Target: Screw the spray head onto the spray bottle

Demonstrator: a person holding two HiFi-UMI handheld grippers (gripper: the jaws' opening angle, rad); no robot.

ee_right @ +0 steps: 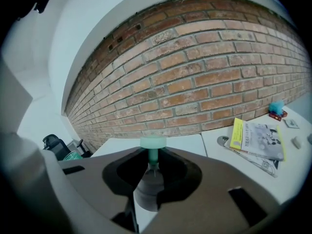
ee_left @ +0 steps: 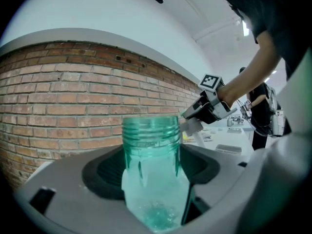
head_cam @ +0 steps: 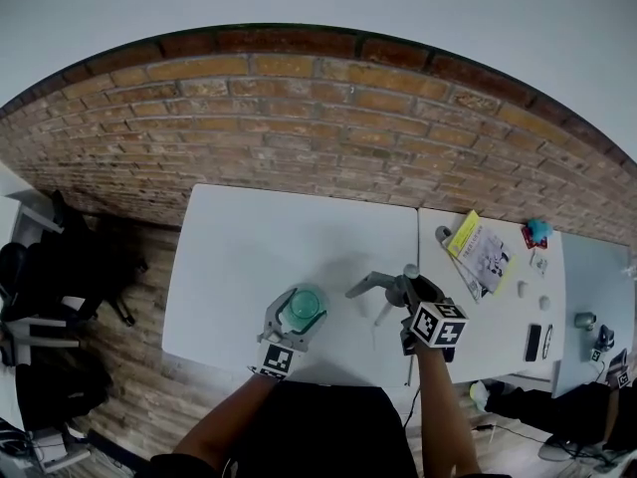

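Observation:
A clear green spray bottle [head_cam: 305,307] stands upright in my left gripper [head_cam: 297,315], which is shut on its body. In the left gripper view the bottle [ee_left: 151,150] fills the middle, its threaded neck bare and uncapped. My right gripper [head_cam: 398,289] is shut on the spray head [head_cam: 409,273], held above the white table [head_cam: 249,247] to the right of the bottle and apart from it; its dip tube [head_cam: 383,315] hangs down. In the right gripper view the spray head [ee_right: 153,150] shows a pale green top over a grey collar between the jaws.
A brick wall runs behind the table. Booklets [head_cam: 483,252], a teal object [head_cam: 538,229], a black phone [head_cam: 533,342] and small items lie on the right-hand table. Black chairs [head_cam: 40,267] stand on the floor at the left.

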